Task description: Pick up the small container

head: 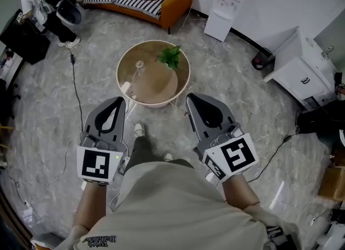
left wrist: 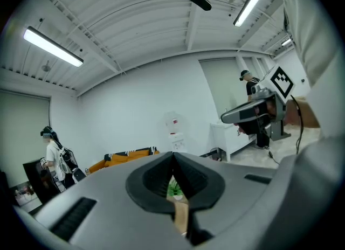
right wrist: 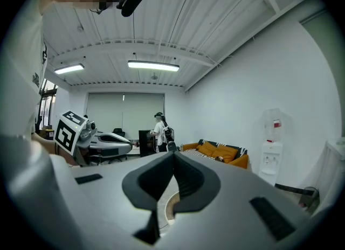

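Person's shirt: beige cloth, plain, nearest the camera.

Left gripper: grey moulded plastic shell tapering to a point, with a black hollow. The jaws are closed tip to tip, with nothing between them. A marker cube sits at the rear.

Round table: pale raised rim with a tan wooden top, standing on a grey marbled floor.

Small container: translucent and low, details too small to tell. It rests on the table top, left of centre. It lies ahead of both grippers and between their lines, nearer the left one, well apart from each.

Plant: green and leafy, on the table's far right side. It also shows through the left gripper's hollow.

Right gripper: same grey shell and black hollow. The jaws are closed on nothing, pointing toward the table's right edge.
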`<state>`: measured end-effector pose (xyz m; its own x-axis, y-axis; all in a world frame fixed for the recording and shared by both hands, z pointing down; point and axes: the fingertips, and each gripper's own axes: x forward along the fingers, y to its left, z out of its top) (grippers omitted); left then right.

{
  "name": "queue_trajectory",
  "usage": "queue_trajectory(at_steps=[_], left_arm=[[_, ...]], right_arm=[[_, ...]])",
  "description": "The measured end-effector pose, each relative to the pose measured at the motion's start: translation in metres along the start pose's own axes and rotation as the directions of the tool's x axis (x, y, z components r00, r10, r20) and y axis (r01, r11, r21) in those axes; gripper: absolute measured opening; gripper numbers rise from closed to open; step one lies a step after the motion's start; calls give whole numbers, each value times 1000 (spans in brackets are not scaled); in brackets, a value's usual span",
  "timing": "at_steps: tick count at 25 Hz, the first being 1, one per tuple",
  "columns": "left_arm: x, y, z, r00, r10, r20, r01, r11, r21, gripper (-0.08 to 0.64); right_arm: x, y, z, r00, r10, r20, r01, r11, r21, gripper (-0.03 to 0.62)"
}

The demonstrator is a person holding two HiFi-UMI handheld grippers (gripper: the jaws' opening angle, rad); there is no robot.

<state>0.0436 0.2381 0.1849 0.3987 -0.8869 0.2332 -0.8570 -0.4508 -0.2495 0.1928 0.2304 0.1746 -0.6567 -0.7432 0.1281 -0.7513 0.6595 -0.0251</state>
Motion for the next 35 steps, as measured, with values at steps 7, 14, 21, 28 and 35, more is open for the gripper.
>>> queue_trajectory(at_steps=[7,14,21,28,35], left_arm=[[0,24,-11,999,36,6,-36,999,1,6],[25,66,-35,999,38,-8,-38,999,-23,6],[77,121,-47,1000,14,-24,-14,1000,5,6],[136,204,-53,999,-34,-22,35,999,13,6],[179,276,-53,995,-97,20,96,995,16,6]], right_arm=[[33,13,-14,997,62,-46,-62,998,-10,-3],[79,9,-23,995,58,-81,-58,998,7,-3],[153,-10,-20,990,26,-137,-25,1000,11,-3],[246,-28,-3,989,-25,-147,25,1000,2,-3],[322,-37,15,983,-101,-153,102,995,-5,-3]])
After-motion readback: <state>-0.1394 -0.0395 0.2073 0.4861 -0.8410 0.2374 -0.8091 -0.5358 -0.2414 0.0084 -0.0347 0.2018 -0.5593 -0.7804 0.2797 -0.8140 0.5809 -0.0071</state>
